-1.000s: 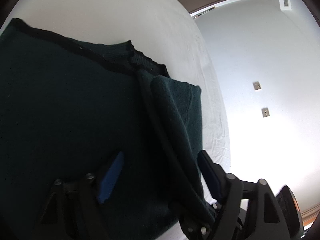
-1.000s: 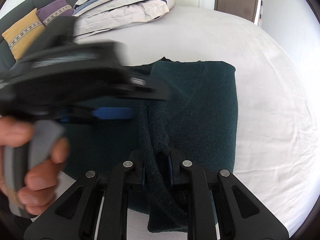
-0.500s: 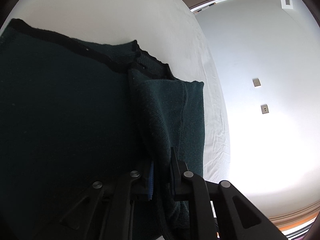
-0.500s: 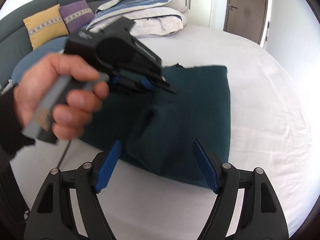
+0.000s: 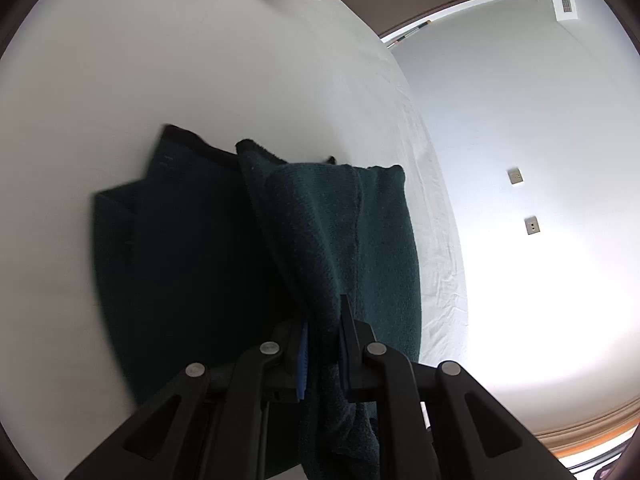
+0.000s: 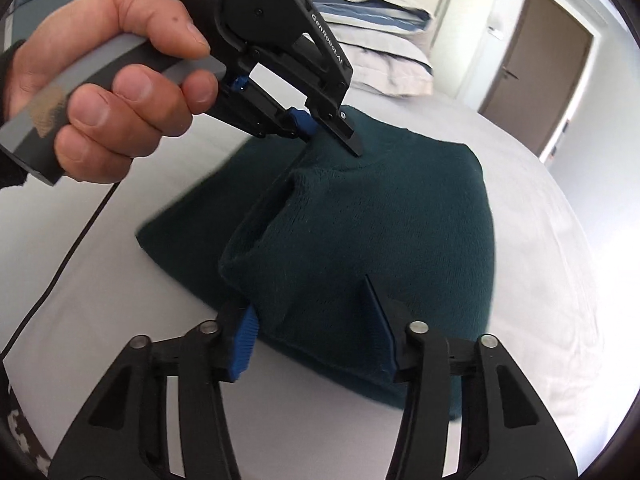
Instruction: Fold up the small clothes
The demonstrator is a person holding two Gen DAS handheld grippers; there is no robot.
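A dark green knitted sweater (image 6: pixel 384 216) lies partly folded on the white bed sheet (image 6: pixel 532 184), near the sheet's right edge, where the bed meets the wall in the left wrist view. Its flat part spreads over the sheet, and one section of the knit is pulled up off the rest into a raised fold with a tunnel-like opening on its side. The left gripper (image 6: pixel 326 126), seen from the right wrist view, is closed on the top of that raised fold, its black fingers and blue pads pinching the cloth; in its own view the fabric (image 5: pixel 320 240) runs straight up between the two closed fingers. A bare hand (image 6: pixel 108 80) wraps the grey handle of this gripper, and a thin black cable trails from it across the sheet. The right gripper (image 6: pixel 316 320) is spread apart, its two fingers standing on either side of the sweater's near edge without clamping it. Folded bedding and pillows (image 6: pixel 384 36) are stacked at the far end of the bed, and a brown door (image 6: pixel 536 64) stands in the white wall beyond.
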